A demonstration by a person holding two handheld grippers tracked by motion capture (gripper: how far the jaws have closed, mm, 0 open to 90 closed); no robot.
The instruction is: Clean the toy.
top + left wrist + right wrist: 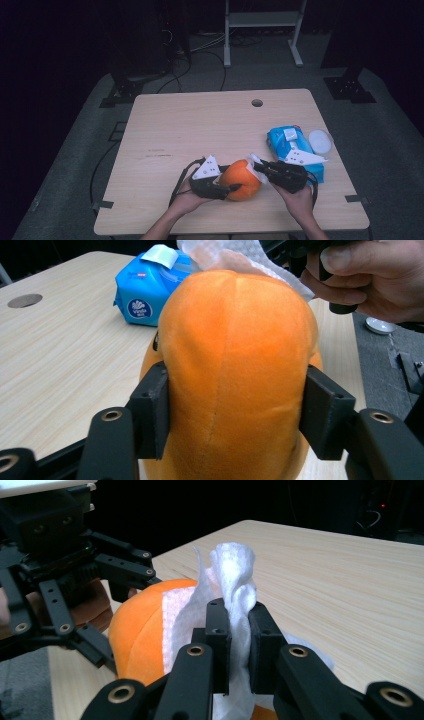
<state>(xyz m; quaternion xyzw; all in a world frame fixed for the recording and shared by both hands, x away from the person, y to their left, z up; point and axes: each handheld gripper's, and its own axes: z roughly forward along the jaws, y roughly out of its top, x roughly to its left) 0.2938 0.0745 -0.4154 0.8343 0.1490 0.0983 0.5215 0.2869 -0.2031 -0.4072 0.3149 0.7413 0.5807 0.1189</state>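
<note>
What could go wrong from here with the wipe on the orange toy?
1. The left gripper holds the soft orange plush only by its sides; wiping pressure could squeeze it out.
2. The right gripper pinches a bunched wet wipe; it may slip or tear.
3. The wipes pack lies near the right hand.

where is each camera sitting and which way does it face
high view: above the person's side, facing forward and down on the table; forearms show.
left gripper view: on the left gripper, its fingers pressing the orange plush.
right gripper view: on the right gripper, pinching the white wipe.
Shared: plush, wipe.
</note>
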